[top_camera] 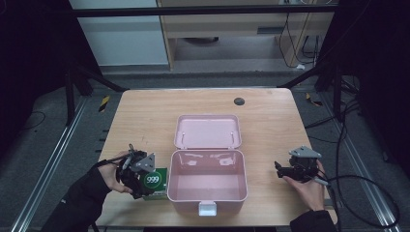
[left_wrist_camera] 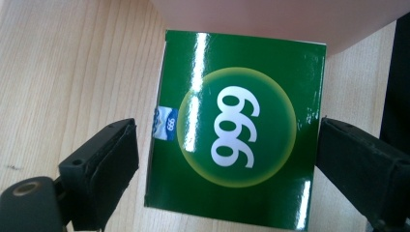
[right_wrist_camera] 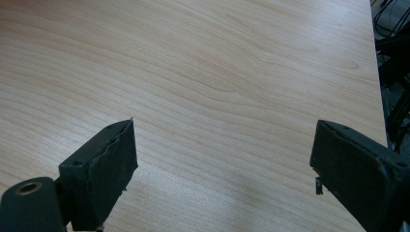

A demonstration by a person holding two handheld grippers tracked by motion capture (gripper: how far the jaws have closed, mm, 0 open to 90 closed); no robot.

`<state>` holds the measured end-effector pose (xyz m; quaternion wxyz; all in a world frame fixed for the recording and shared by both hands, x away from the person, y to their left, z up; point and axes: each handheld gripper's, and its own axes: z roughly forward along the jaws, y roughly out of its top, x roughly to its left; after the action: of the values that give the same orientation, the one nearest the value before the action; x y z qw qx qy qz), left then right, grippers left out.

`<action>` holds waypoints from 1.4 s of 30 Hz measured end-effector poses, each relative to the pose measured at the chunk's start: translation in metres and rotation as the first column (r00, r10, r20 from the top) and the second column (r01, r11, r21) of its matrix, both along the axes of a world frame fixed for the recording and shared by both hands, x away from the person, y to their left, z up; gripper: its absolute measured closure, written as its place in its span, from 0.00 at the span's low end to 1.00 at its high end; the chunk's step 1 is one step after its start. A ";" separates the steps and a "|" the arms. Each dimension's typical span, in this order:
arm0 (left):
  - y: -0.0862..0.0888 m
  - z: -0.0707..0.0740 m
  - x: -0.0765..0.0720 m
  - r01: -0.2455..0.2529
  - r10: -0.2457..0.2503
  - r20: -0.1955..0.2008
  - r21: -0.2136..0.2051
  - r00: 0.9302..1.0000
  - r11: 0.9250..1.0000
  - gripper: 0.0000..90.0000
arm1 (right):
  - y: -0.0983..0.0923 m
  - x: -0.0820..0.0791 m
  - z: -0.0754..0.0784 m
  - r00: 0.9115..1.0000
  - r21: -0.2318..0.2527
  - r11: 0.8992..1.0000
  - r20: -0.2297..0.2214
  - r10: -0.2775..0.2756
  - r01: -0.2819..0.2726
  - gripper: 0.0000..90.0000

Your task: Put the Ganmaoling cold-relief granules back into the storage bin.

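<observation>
A green box [top_camera: 155,182] marked 999 lies flat on the wooden table, against the left wall of an open pink case [top_camera: 244,179]. My left gripper [top_camera: 144,187] points down over the box. In the left gripper view the box [left_wrist_camera: 232,130] sits between the spread jaws of that gripper [left_wrist_camera: 227,159]. A strip of table shows between the left pad and the box, and the right pad stands at the box's edge. The case wall [left_wrist_camera: 270,19] runs just beyond the box. My right gripper [top_camera: 279,170] rests open to the right of the case, with bare wood between its jaws [right_wrist_camera: 222,154].
The case's lid [top_camera: 208,130] lies folded back flat behind it, and a white latch [top_camera: 207,208] is at its front. A small black round disc [top_camera: 239,101] is set in the table near its far edge. Cables trail off the table's right side [top_camera: 367,193].
</observation>
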<state>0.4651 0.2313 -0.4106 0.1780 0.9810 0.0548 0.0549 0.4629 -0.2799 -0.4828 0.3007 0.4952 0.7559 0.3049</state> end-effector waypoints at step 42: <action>-0.003 -0.025 0.006 -0.028 0.027 -0.092 -0.004 0.995 1.000 0.16 | 0.001 0.001 -0.003 1.000 -0.007 1.000 -0.028 0.009 -0.009 0.11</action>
<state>0.4714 0.2280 -0.4353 0.1769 0.9812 0.0765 0.0120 0.4640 -0.2789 -0.4853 0.2903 0.4951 0.7633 0.2967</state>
